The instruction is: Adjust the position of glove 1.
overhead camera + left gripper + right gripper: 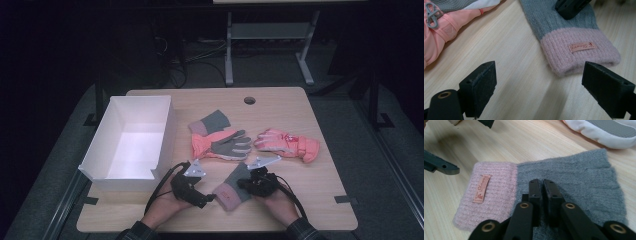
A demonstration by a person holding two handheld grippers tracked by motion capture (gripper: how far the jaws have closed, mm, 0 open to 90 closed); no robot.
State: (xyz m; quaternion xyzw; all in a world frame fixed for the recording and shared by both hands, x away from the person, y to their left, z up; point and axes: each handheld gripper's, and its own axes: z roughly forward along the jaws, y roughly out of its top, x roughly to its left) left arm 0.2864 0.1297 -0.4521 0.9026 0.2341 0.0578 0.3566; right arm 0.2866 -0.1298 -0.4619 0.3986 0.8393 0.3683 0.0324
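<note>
Two knit gloves, perhaps two ski gloves, one box

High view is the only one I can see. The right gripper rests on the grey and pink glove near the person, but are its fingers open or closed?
Observer: The right gripper has its fingers almost together, a thin gap between them, lying on the grey knit of the glove. I cannot tell whether they pinch it.
Operator: And the left gripper?
Observer: The left gripper has its fingers wide apart, holding nothing, just short of the pink cuff.
Operator: Is there any mark on this cuff?
Observer: Yes, a small orange label is sewn on it.
</note>
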